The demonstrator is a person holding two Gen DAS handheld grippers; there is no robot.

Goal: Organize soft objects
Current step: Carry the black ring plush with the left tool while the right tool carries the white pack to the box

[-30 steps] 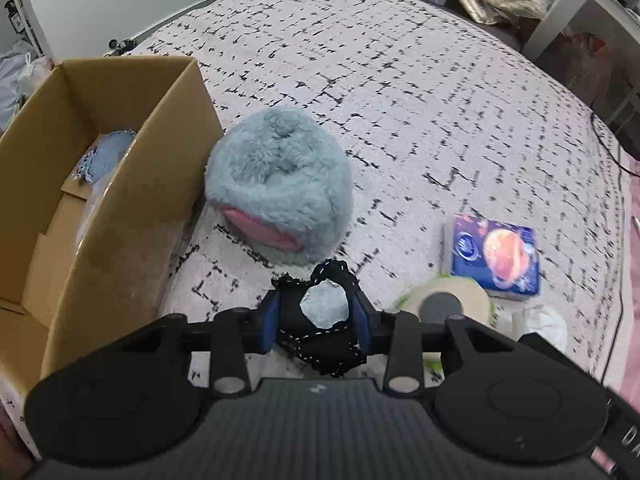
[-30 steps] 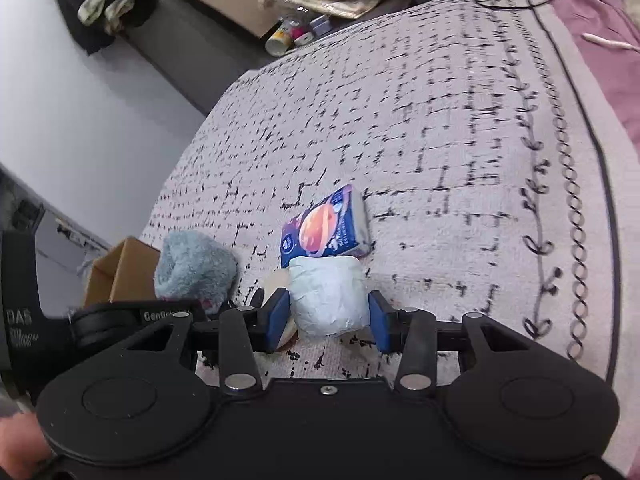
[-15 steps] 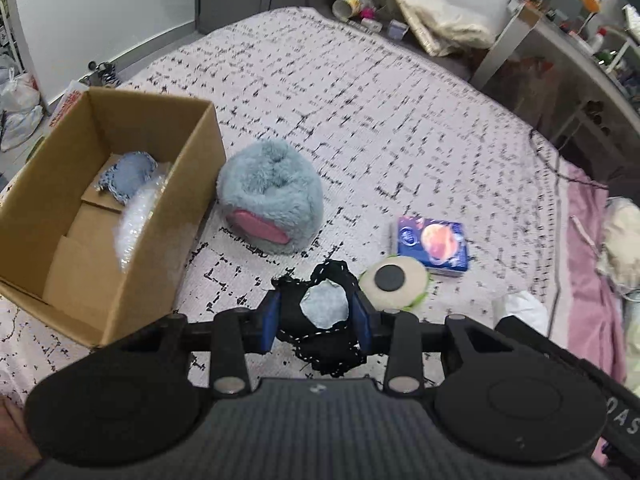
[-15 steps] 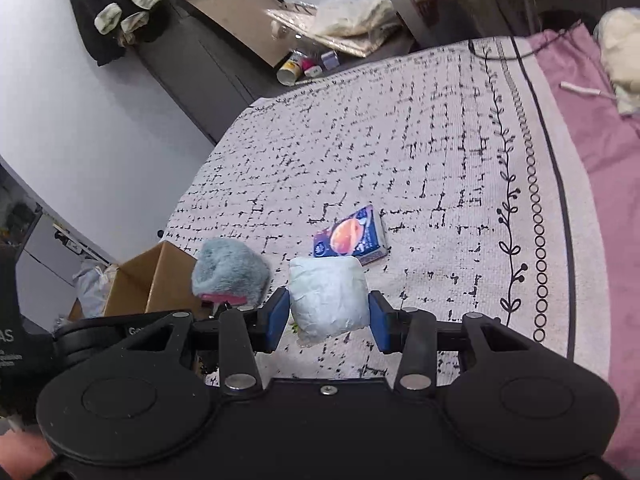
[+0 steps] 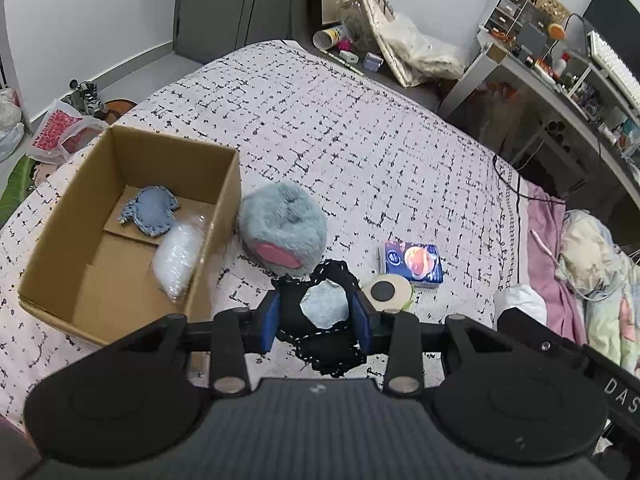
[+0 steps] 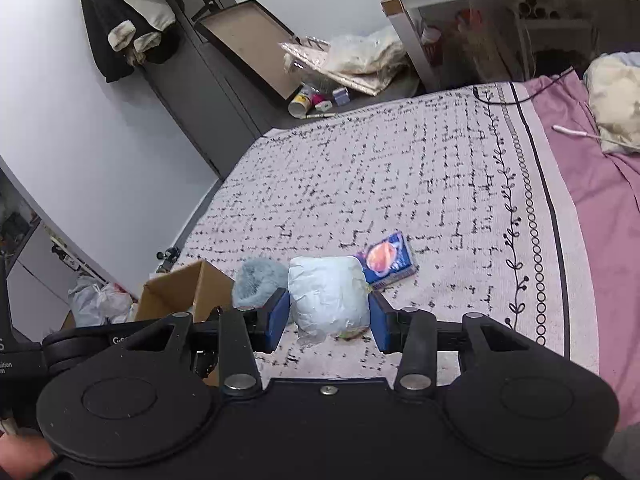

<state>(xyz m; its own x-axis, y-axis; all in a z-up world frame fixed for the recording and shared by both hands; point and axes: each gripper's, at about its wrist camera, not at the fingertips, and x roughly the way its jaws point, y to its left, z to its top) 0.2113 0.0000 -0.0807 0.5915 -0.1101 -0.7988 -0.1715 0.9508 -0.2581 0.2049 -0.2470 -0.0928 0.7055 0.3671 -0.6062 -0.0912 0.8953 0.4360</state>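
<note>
My left gripper point(image 5: 317, 317) is shut on a black crocheted pouch point(image 5: 324, 312) with a pale blue patch, held above the bed. My right gripper point(image 6: 329, 317) is shut on a white soft pack point(image 6: 328, 294), also held above the bed. An open cardboard box point(image 5: 52, 236) stands at the left on the bed; it holds a blue denim piece point(image 5: 151, 214) and a clear plastic bag point(image 5: 178, 256). A fluffy grey-blue plush point(image 5: 282, 230) with a pink patch lies beside the box. It also shows in the right wrist view point(image 6: 258, 280), next to the box point(image 6: 176, 296).
A blue tissue pack with a planet print point(image 5: 414, 262) and a round cream pad with a black centre point(image 5: 386, 290) lie on the bedspread point(image 5: 360, 140). A desk point(image 5: 560, 80) stands at the right, clutter on the floor beyond the bed. Pink sheet and pillows point(image 6: 612, 104) lie right.
Both grippers have risen higher above the bed with their objects still held; the box, plush and tissue pack look smaller and more of the room shows.
</note>
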